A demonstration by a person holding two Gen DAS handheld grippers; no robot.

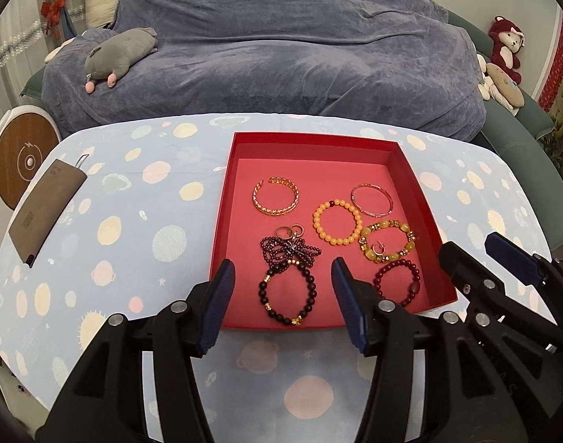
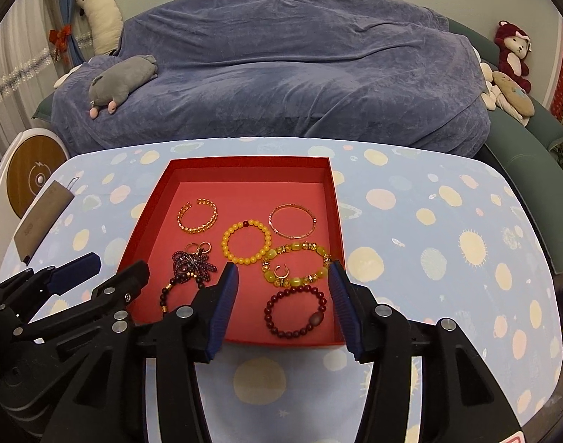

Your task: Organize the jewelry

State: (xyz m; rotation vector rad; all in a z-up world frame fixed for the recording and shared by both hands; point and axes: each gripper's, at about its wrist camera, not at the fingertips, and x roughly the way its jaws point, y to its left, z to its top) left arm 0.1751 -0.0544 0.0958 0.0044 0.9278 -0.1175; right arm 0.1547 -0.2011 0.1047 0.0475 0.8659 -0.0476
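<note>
A shallow red tray (image 1: 407,170) with thin card walls and a matte floor sits on my table's cloth (image 1: 133,192), pale blue and printed with planets. Inside lie smooth and faceted things: a gold cuff (image 1: 276,196) of open linkwork, a thin pink bangle (image 1: 372,200), a ring of round orange beads (image 1: 335,222), a chunky yellow bracelet (image 1: 388,240) with glittery spacers, a small tangle of purple beads (image 1: 289,250) with rings (image 1: 290,232) at its top, a dark bead bracelet (image 1: 287,293) and a glossy red bracelet (image 2: 298,312).

My left gripper (image 1: 281,306) stands half wide with nothing between its ribbed blue pads; the dark bracelet lies below, framed in the gap, untouched. My right gripper (image 2: 283,306) is parted the same way, empty, with the red bracelet lying in the tray between its fingers in view, clear of both pads.
</note>
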